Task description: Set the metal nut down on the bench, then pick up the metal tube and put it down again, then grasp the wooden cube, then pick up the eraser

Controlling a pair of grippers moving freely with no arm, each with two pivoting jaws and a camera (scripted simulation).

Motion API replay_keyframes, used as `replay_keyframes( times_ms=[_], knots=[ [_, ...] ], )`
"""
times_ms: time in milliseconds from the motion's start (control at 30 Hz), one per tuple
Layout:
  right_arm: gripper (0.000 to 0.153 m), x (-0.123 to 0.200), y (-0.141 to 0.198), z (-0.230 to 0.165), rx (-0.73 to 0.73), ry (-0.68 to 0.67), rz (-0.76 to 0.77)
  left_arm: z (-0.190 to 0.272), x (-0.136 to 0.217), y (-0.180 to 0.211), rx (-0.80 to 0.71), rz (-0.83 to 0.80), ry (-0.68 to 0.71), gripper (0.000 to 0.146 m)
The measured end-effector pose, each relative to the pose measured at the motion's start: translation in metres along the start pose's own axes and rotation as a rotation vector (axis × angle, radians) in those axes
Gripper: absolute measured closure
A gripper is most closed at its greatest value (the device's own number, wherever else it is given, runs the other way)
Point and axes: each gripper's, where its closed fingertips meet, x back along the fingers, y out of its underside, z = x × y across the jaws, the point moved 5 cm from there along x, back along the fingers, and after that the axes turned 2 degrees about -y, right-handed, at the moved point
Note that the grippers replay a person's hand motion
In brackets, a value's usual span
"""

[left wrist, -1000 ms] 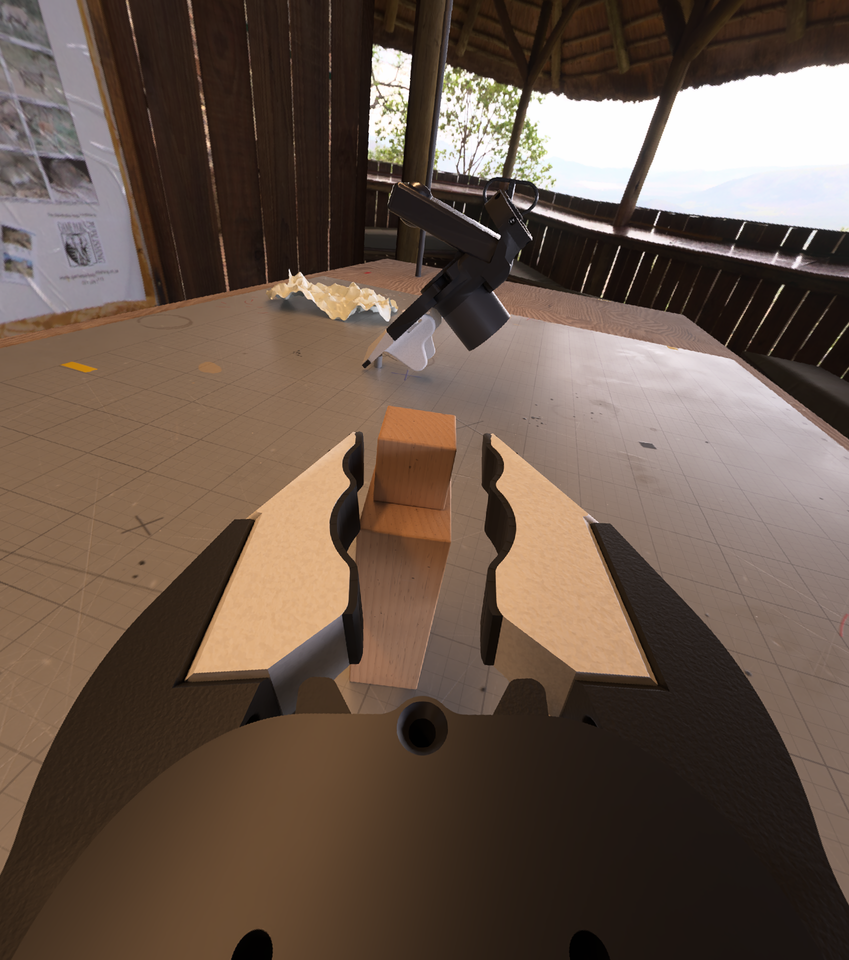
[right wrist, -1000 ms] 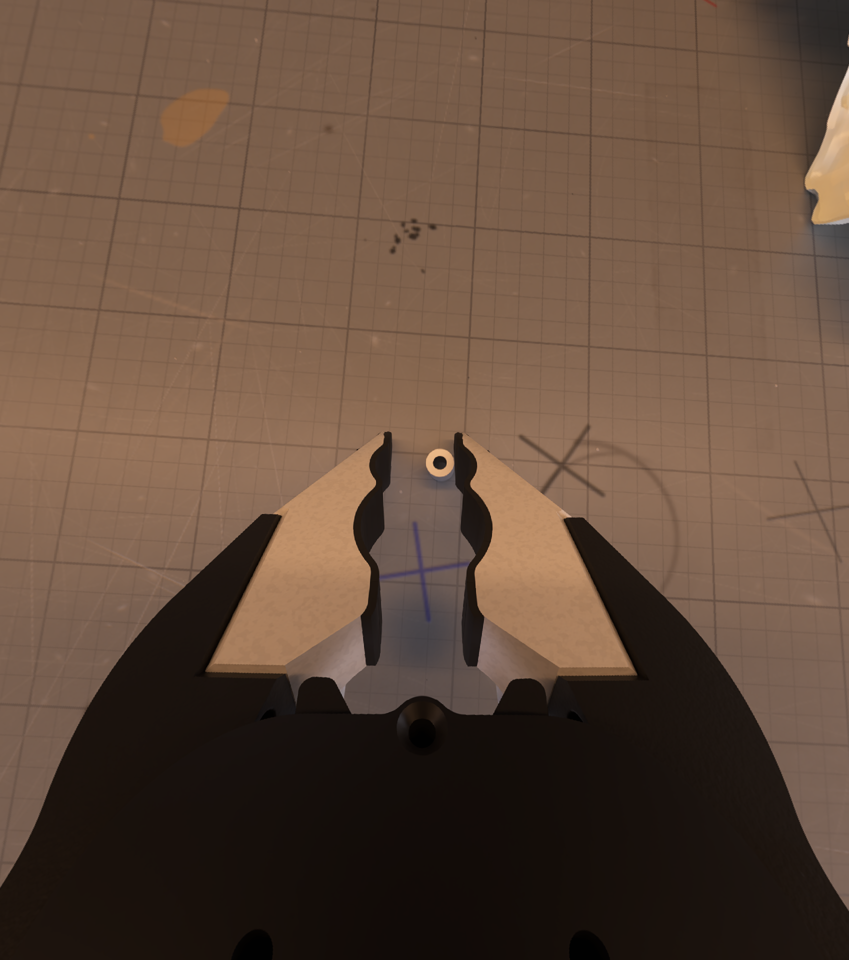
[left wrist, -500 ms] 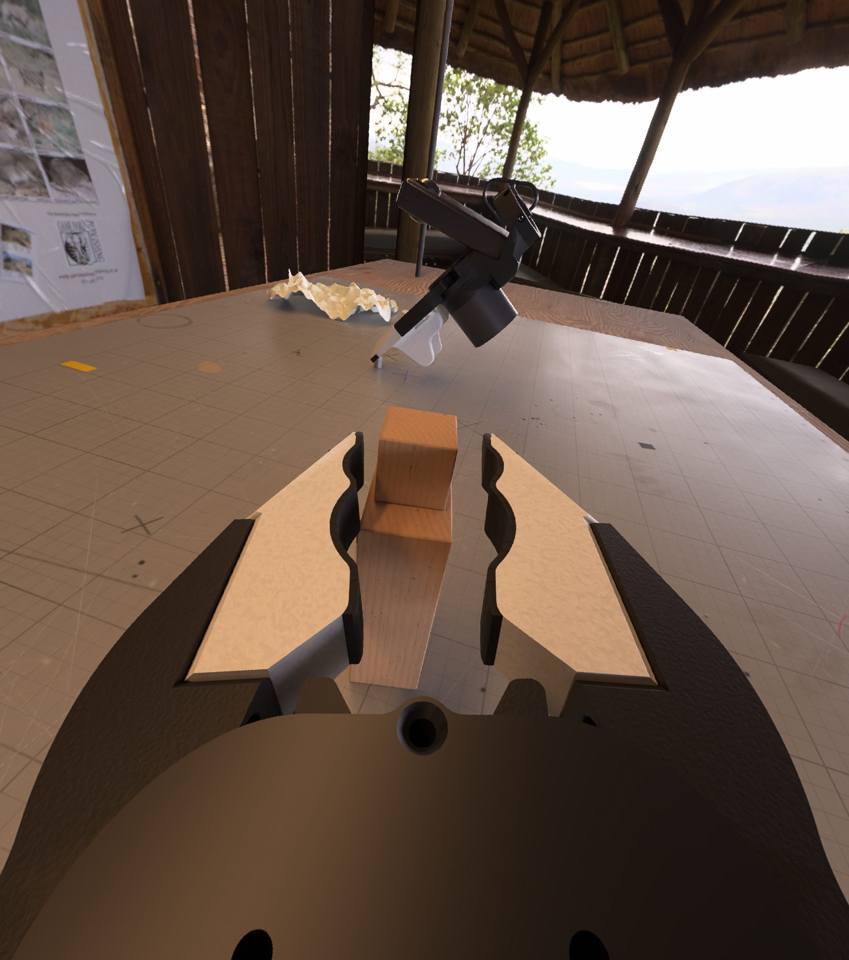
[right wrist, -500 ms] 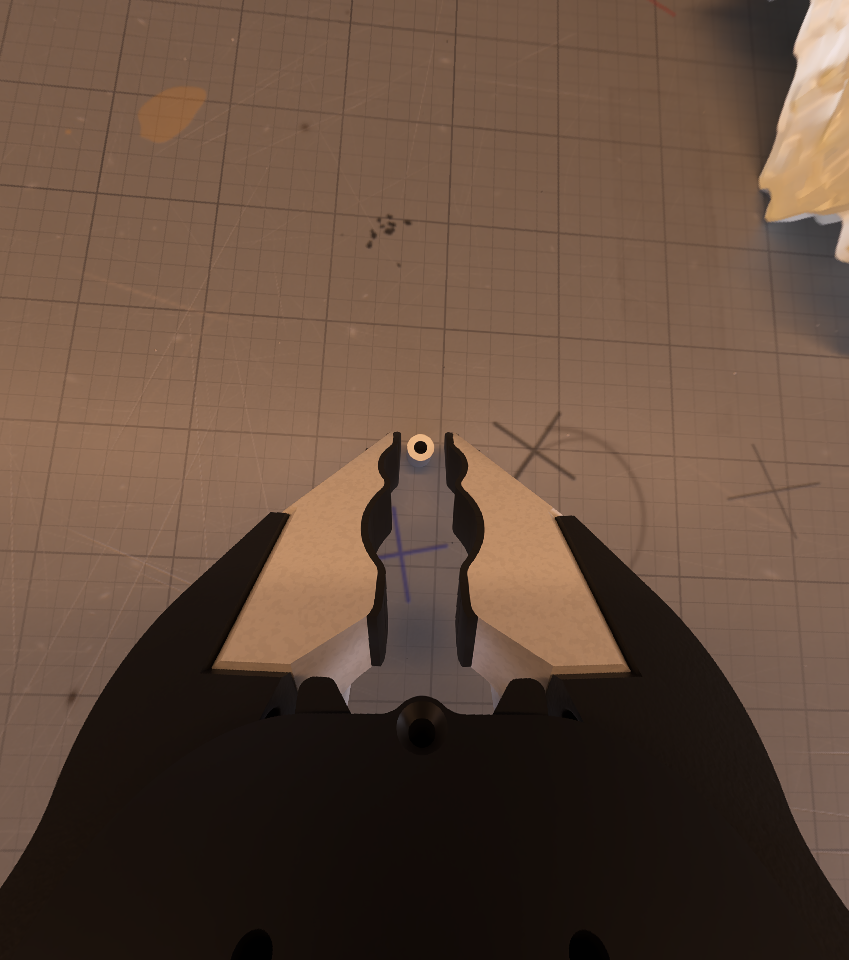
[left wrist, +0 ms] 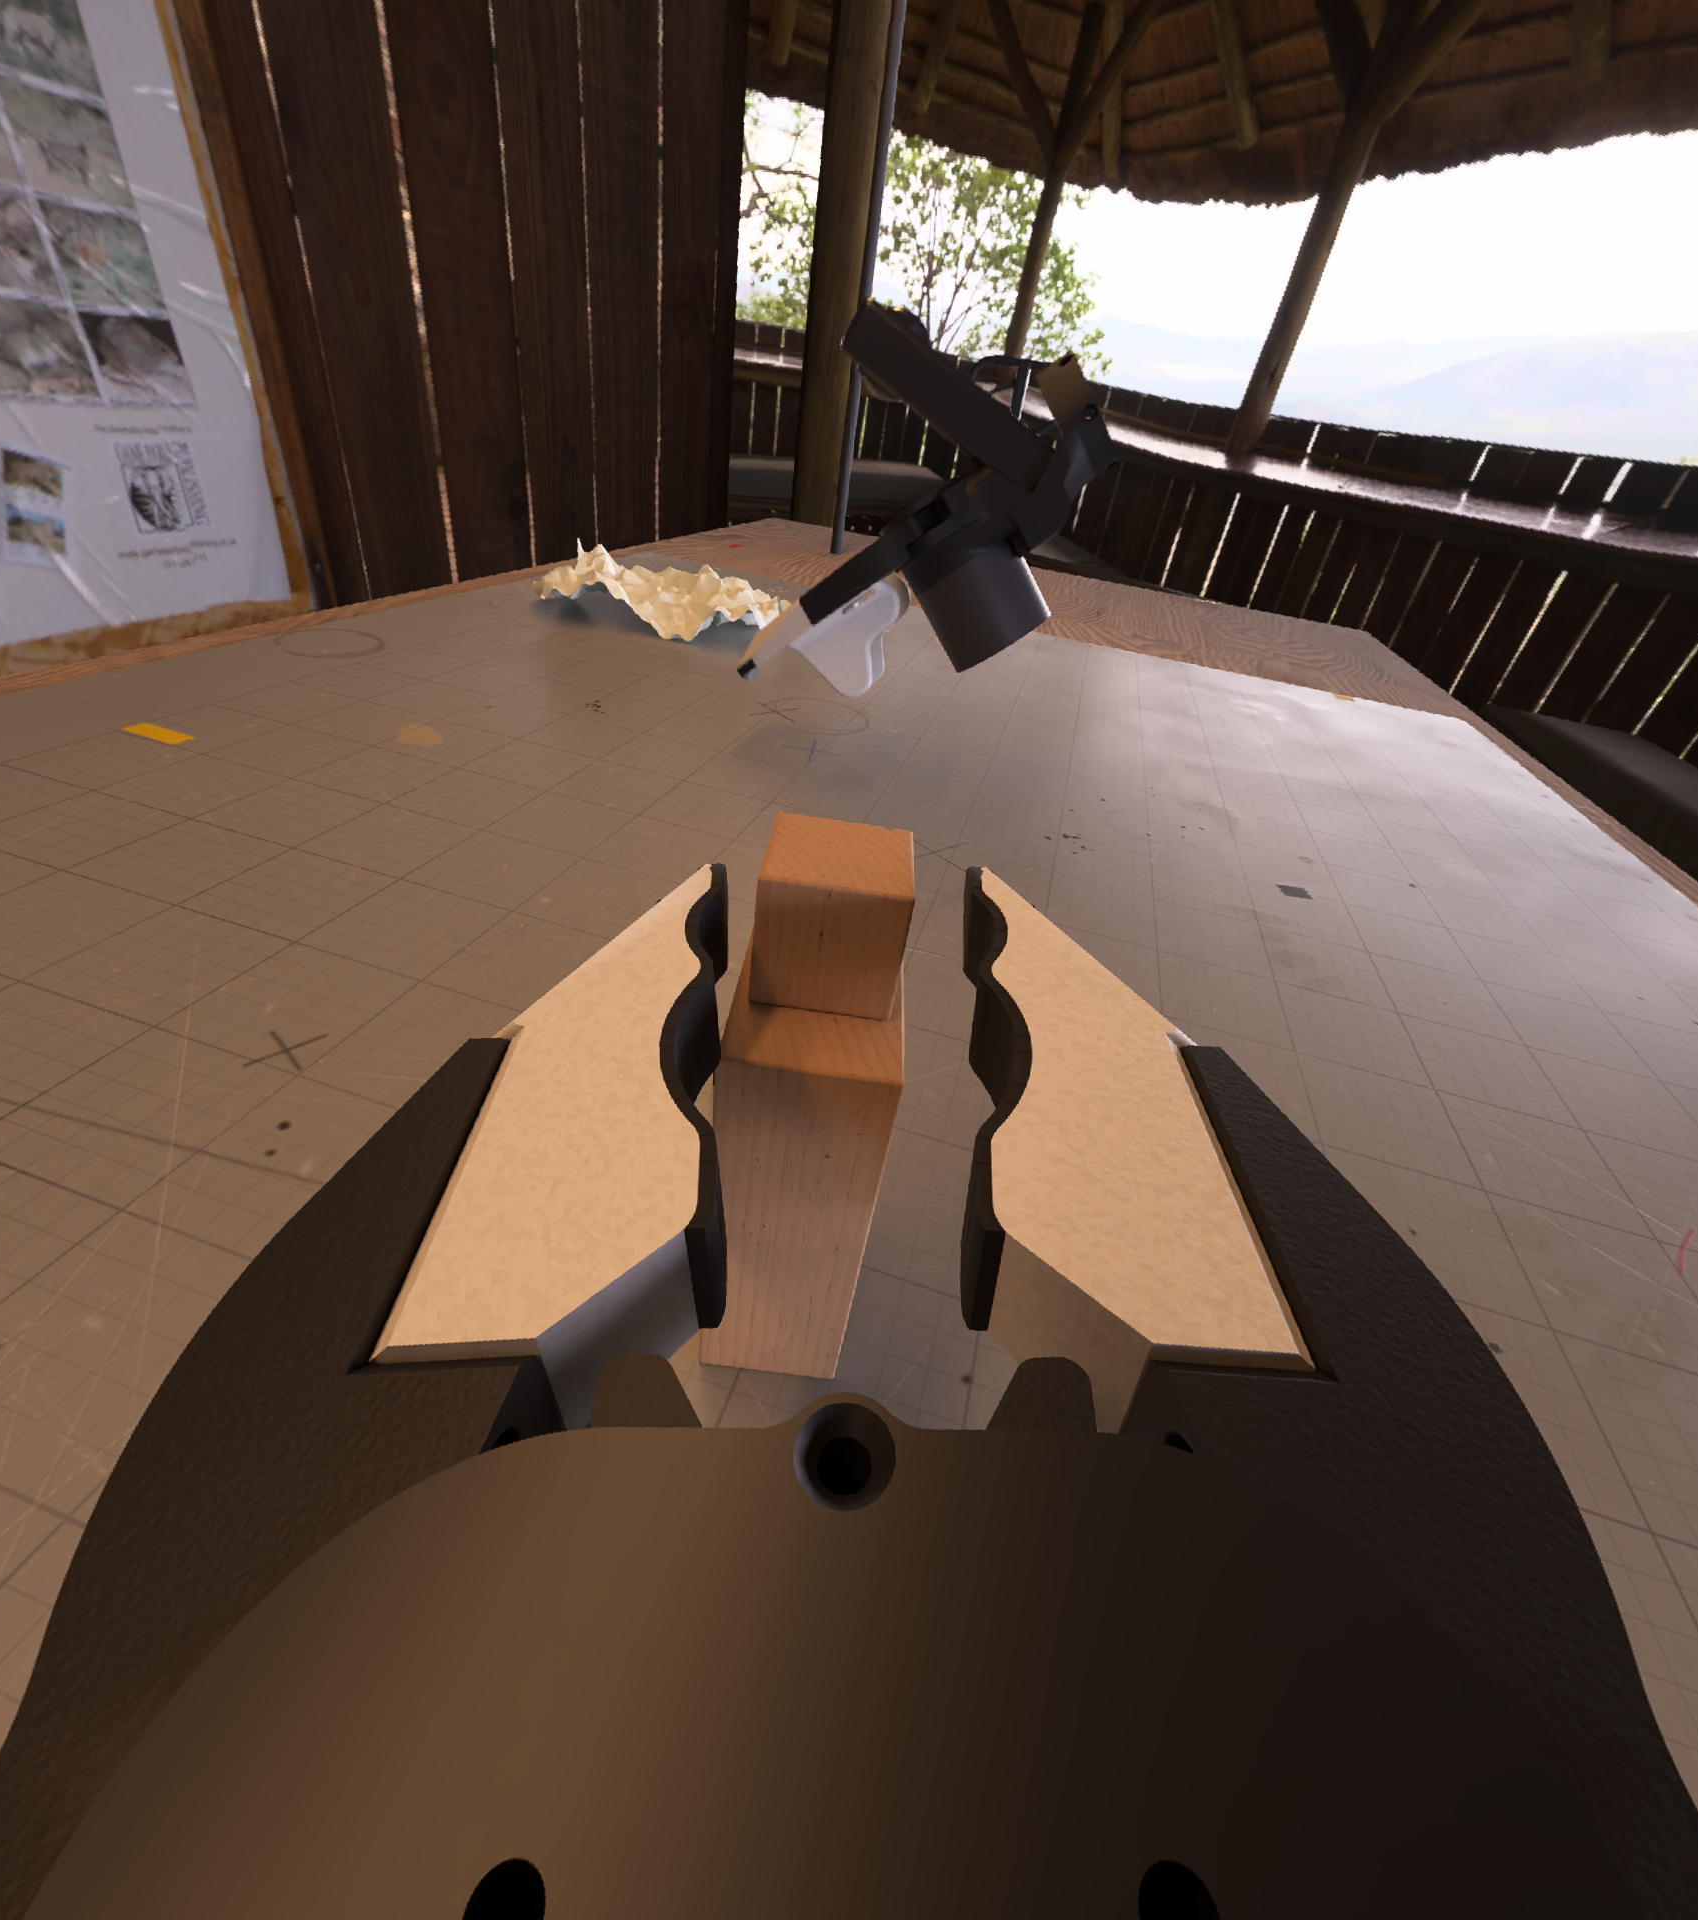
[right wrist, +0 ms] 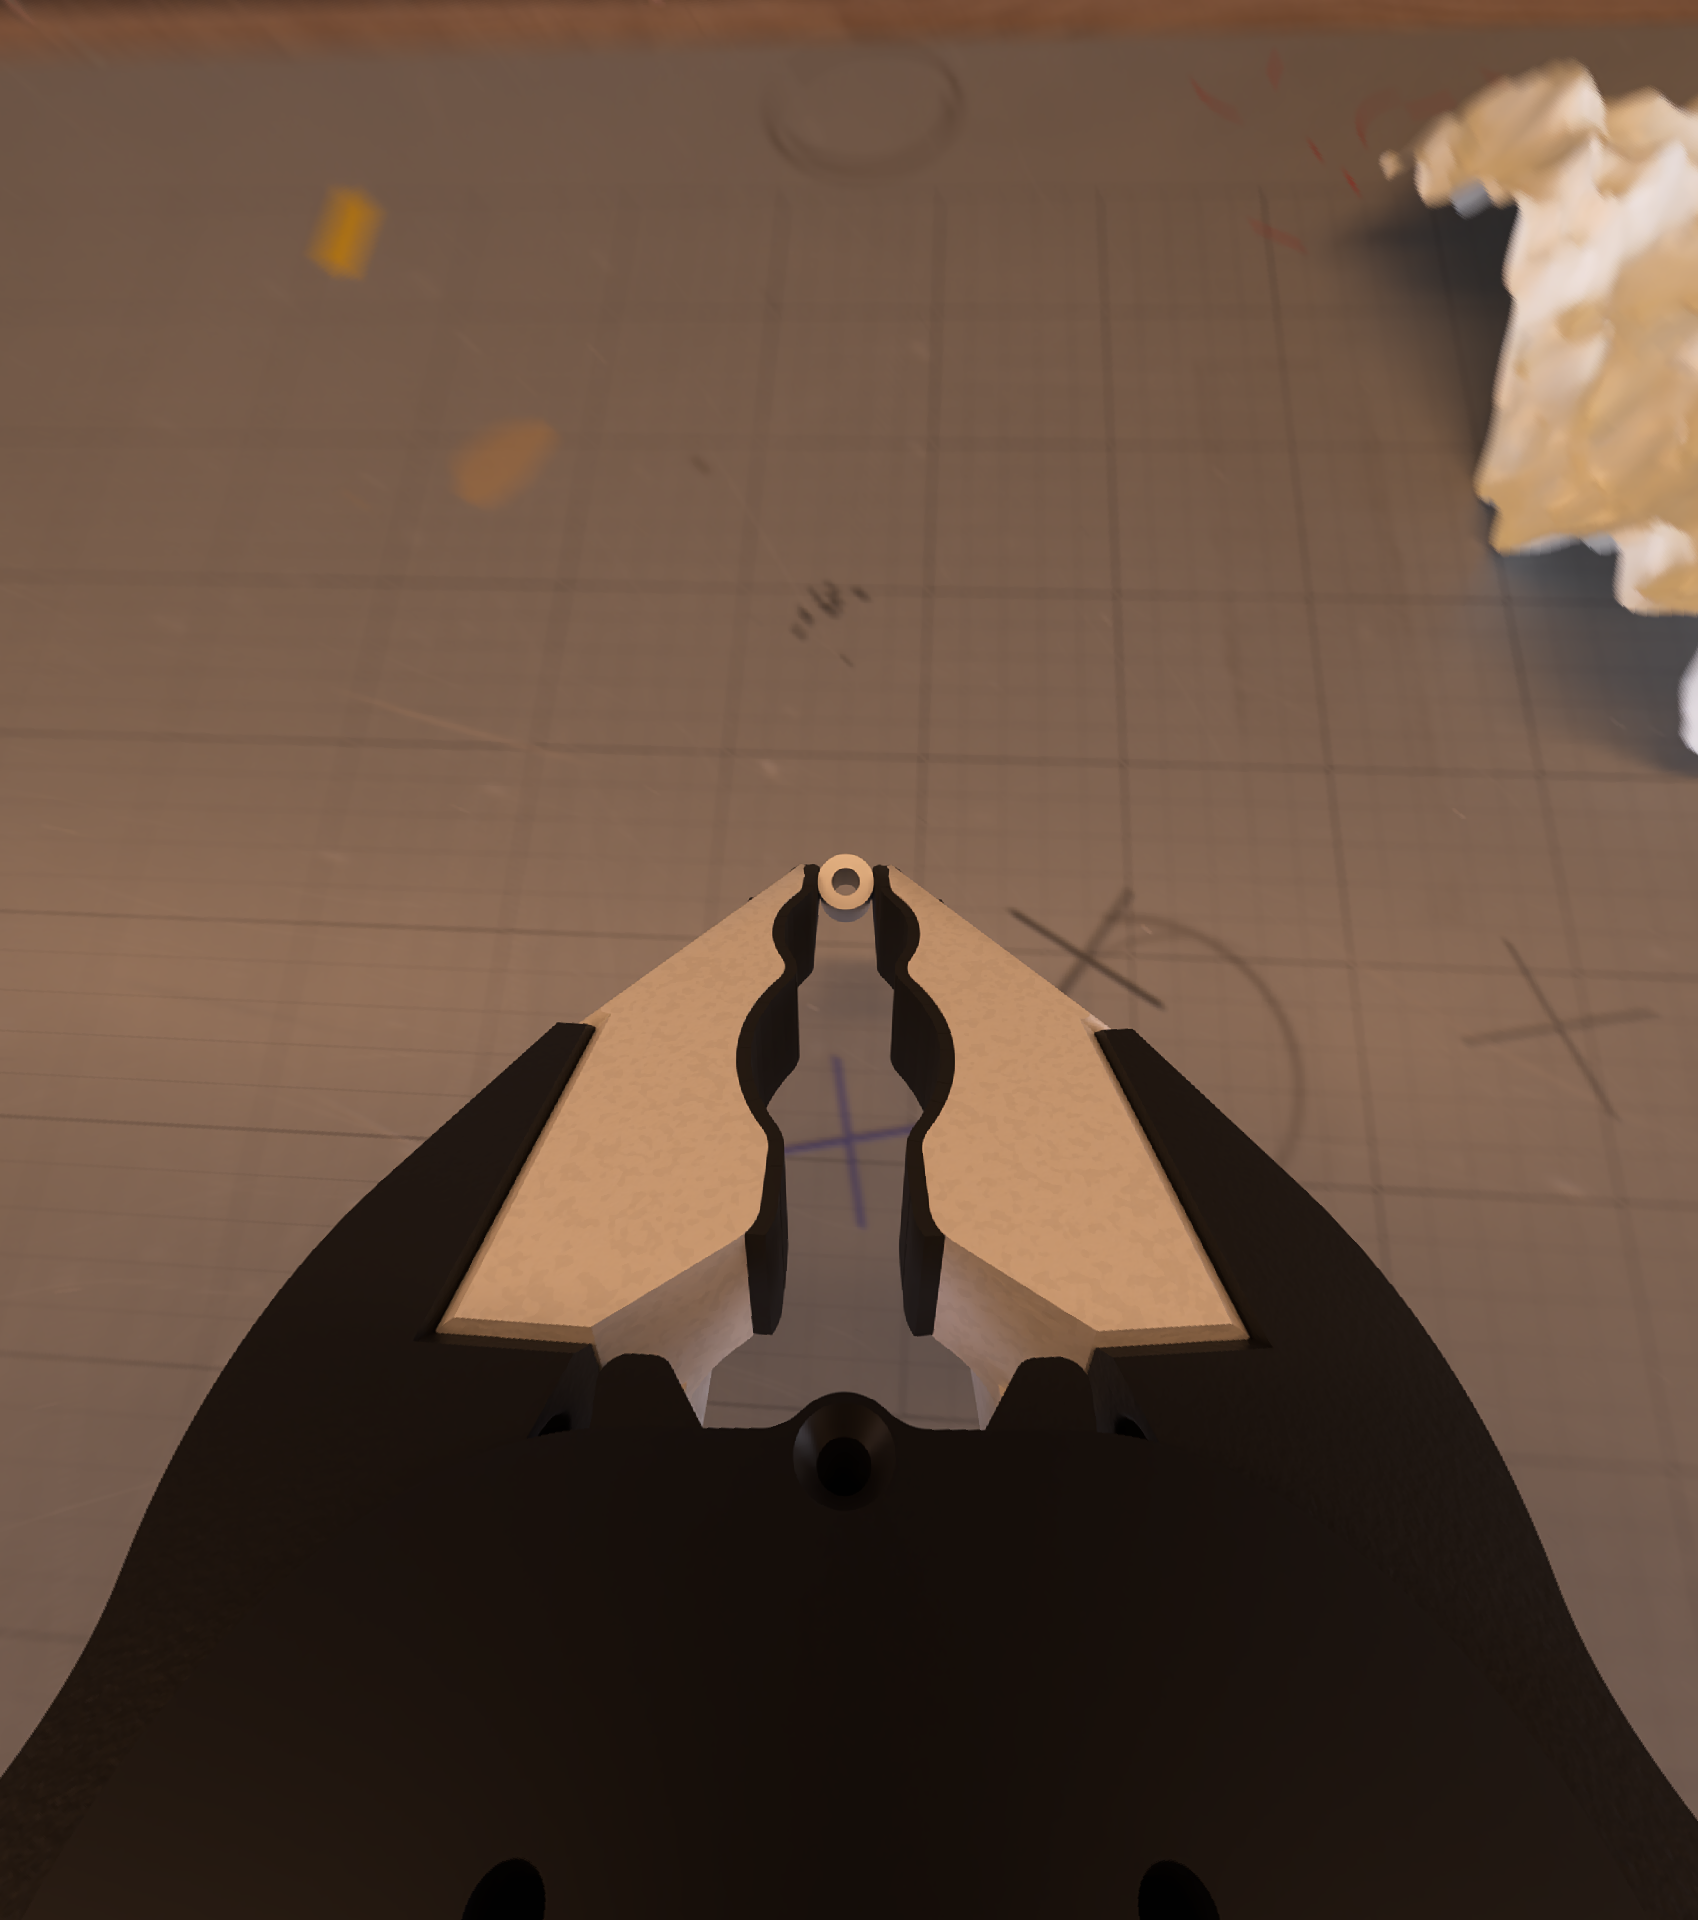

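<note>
Right wrist view: pale ring-shaped metal tube [right wrist: 845, 883] end-on between jaws.

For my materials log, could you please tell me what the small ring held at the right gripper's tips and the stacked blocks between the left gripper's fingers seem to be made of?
The small pale ring-ended tube, pinched at the right gripper tips, looks like smooth metal, though its matte cream tint leaves that open. The orange-brown cube and the paler block beneath it look like unvarnished wood: fine straight grain shows on their faces.
</note>
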Motion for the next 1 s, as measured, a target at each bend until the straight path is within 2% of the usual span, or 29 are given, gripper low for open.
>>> replay_keyframes(
  times_ms=[67, 167, 200, 267, 333, 433, 567, 667, 833, 1000],
  knots=[
    [0.143, 0.008, -0.01, -0.012, -0.033, -0.13, 0.091, 0.0, 0.0, 0.0, -0.001, 0.0, 0.0, 0.101],
    [0.143, 0.023, -0.021, -0.046, -0.067, -0.499, 0.203, 0.001, 0.0, 0.0, -0.006, 0.001, 0.001, 0.101],
    [0.143, 0.027, -0.023, -0.054, -0.074, -0.582, 0.225, 0.001, 0.0, 0.0, -0.008, 0.0, 0.001, 0.101],
    [0.143, 0.032, -0.024, -0.067, -0.075, -0.686, 0.241, 0.001, 0.0, 0.0, -0.01, 0.001, 0.001, 0.101],
    [0.143, 0.033, -0.023, -0.072, -0.071, -0.728, 0.233, 0.001, 0.0, 0.0, -0.012, 0.001, 0.001, 0.101],
    [0.143, 0.026, -0.016, -0.065, -0.061, -0.651, 0.186, 0.002, 0.0, 0.0, -0.018, 0.002, 0.001, 0.101],
    [0.143, 0.001, 0.005, -0.029, 0.013, -0.22, 0.025, 0.003, 0.0, 0.0, -0.024, 0.003, 0.001, 0.101],
    [0.143, -0.012, 0.021, -0.017, 0.088, -0.06, -0.107, 0.003, 0.0, 0.0, -0.027, 0.003, 0.0, 0.101],
    [0.143, -0.016, 0.026, -0.017, 0.089, -0.049, -0.141, 0.004, 0.0, 0.0, -0.033, 0.004, 0.0, 0.102],
    [0.143, -0.01, 0.024, -0.013, 0.012, -0.099, -0.108, 0.004, 0.0, 0.0, -0.034, 0.004, 0.001, 0.102]
  ],
)
